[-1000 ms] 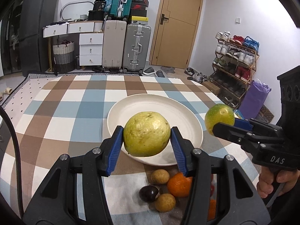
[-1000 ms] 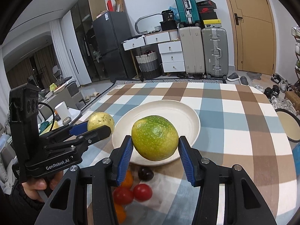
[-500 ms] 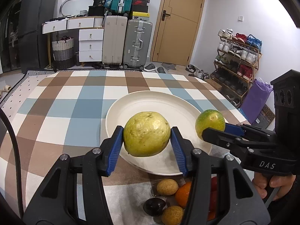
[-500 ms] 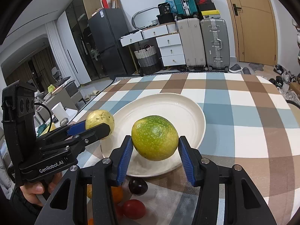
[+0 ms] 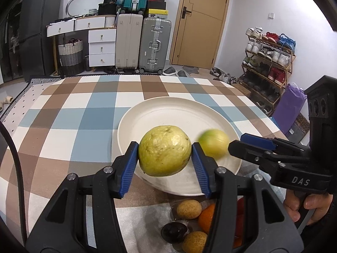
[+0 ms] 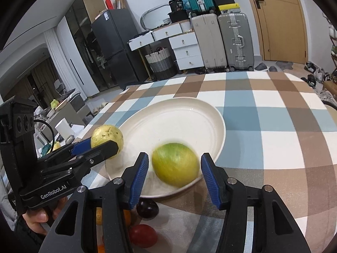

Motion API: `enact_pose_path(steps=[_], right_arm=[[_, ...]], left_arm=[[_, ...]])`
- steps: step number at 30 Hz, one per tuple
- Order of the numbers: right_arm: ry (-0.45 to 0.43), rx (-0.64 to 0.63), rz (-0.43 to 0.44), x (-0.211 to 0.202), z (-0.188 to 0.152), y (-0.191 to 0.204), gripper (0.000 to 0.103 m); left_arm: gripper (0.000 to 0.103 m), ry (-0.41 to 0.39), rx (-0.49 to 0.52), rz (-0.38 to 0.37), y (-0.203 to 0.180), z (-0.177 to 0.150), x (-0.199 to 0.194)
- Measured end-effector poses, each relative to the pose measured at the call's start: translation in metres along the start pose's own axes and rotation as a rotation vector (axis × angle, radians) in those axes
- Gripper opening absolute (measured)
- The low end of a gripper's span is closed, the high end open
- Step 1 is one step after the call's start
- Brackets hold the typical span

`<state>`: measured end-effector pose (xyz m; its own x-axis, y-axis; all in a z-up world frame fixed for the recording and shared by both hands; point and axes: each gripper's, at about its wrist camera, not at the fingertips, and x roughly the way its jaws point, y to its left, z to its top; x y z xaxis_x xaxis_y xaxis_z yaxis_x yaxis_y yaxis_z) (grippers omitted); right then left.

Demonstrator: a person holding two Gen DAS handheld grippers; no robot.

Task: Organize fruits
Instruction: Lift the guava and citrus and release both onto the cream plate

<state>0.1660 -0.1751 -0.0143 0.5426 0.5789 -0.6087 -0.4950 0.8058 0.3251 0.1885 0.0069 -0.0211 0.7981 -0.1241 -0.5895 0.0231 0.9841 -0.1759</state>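
Observation:
My left gripper (image 5: 165,158) is shut on a yellow-green guava (image 5: 165,150) and holds it over the near rim of the white plate (image 5: 168,113). It also shows in the right wrist view (image 6: 107,136). My right gripper (image 6: 173,164) is open. A green citrus fruit (image 6: 175,164) sits blurred between its spread jaws, free of the pads, on the plate (image 6: 181,118). The same fruit shows in the left wrist view (image 5: 212,143).
Small fruits lie on the checked tablecloth in front of the plate: two brown longans (image 5: 189,209), a dark plum (image 5: 173,230), an orange (image 5: 207,218) and a red tomato (image 6: 143,235). Suitcases, drawers and a shoe rack stand beyond the table.
My right gripper has opened and let go of the green citrus fruit, which has dropped onto the plate. Both grippers have moved forward over the plate. The left still holds the guava.

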Motion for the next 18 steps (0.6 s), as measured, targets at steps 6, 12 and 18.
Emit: enact_pose_path(steps=[6, 12, 18], right_arm=[[-0.008, -0.025, -0.027, -0.007, -0.003, 0.003, 0.072], [-0.020, -0.053, -0.043, -0.023, -0.009, 0.010, 0.099], [0.001, -0.071, -0.068, -0.035, -0.019, 0.015, 0.103]], left_arm=[[0.061, -0.016, -0.006, 0.011, 0.001, -0.001, -0.006], [0.084, -0.048, -0.018, 0.015, 0.004, -0.007, -0.029], [0.102, -0.071, -0.013, 0.056, 0.007, -0.014, -0.060]])
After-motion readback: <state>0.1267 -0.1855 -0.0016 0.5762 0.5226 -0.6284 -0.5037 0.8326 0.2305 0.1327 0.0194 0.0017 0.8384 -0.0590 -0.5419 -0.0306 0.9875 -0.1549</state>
